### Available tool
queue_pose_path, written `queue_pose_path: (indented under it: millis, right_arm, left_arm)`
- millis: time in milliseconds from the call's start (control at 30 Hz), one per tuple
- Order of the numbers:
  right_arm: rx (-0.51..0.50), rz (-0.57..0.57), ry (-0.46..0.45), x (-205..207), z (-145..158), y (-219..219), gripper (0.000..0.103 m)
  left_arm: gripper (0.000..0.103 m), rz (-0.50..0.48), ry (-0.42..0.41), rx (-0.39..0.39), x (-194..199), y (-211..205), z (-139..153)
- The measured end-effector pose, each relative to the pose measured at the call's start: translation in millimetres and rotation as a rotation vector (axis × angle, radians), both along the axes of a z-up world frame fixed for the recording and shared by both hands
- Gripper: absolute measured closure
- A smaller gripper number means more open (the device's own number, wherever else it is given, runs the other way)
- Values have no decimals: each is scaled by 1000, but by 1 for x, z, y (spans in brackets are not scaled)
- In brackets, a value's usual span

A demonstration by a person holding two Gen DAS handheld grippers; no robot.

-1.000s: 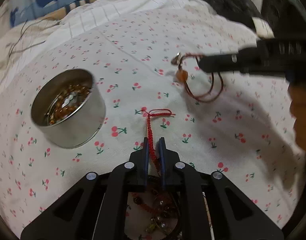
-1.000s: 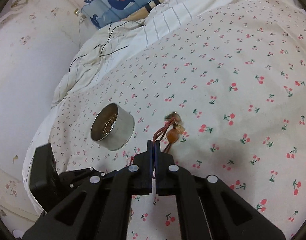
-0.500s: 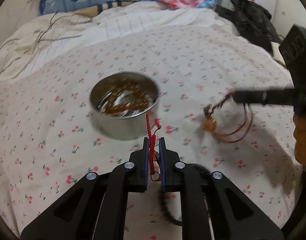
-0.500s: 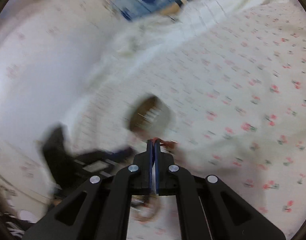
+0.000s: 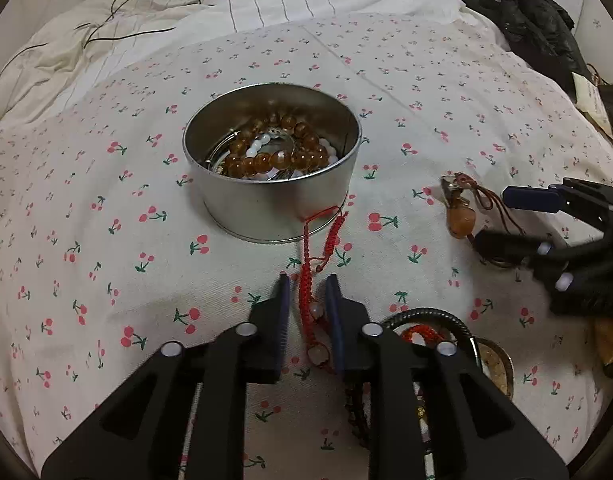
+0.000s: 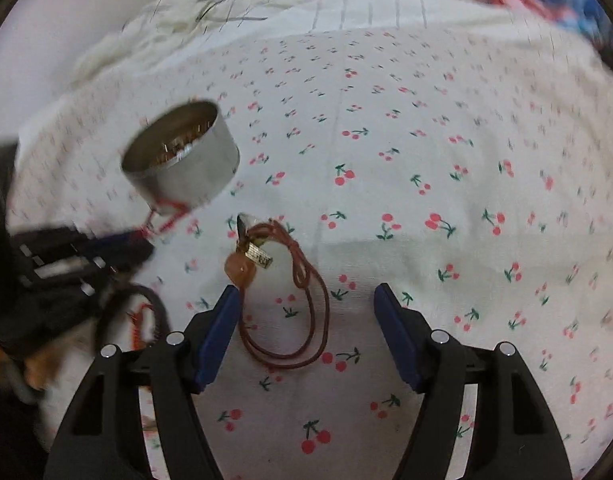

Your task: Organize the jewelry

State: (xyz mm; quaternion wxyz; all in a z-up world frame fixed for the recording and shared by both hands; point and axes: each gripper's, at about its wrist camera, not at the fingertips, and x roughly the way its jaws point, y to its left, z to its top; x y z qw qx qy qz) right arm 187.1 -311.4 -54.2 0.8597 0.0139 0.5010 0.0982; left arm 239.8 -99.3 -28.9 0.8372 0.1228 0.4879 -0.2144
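A round metal tin [image 5: 272, 200] [image 6: 182, 172] with amber and white bead bracelets inside stands on the cherry-print sheet. A red braided bracelet [image 5: 306, 280] trails from the tin's base back between the fingers of my left gripper [image 5: 307, 300]. Those jaws are opening, and the bracelet lies loose in the gap beside the right pad. A brown cord necklace [image 6: 302, 300] with an orange bead [image 6: 238, 268] [image 5: 460, 222] and a gold tag lies flat on the sheet. My right gripper [image 6: 308, 312] [image 5: 514, 220] is opening wide around it without touching it.
Under the left gripper sit a black bracelet loop [image 5: 426, 316] and a shallow round dish [image 5: 494, 364] holding more jewelry. Black clothing [image 5: 538, 28] is piled at the far right. A thin black cable [image 5: 126, 20] runs over the striped bedding at the back.
The right gripper's jaws have parted and the brown cord necklace has dropped onto the sheet. The left gripper carried the red bracelet up to the tin's base and its jaws have parted slightly.
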Motion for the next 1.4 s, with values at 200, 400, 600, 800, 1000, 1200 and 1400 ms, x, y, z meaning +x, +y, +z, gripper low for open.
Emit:
queue_pose_path:
  millis: [200, 400, 600, 800, 1000, 1200, 1400]
  right_arm:
    - [-49, 39, -22, -3, -1, 6, 92]
    - [132, -16, -34, 1, 10, -14, 99]
    - [252, -48, -96, -4, 27, -28, 99]
    - [325, -62, -157, -7, 40, -32, 99]
    - [367, -47, -185, -9, 46, -32, 99]
    - [390, -35, -199, -11, 50, -31, 99]
    - [413, -9, -225, -14, 58, -27, 99]
  left_arm:
    - [84, 6, -17, 19, -2, -2, 0]
    - [93, 14, -84, 62, -6, -3, 8]
    - [94, 9, -141, 81, -10, -1, 21]
    - [94, -11, -195, 104, -17, -4, 32]
    - [94, -22, -230, 106, -21, -3, 42]
    - [94, -28, -253, 107, -23, -2, 50]
    - [94, -43, -270, 104, -26, -3, 56]
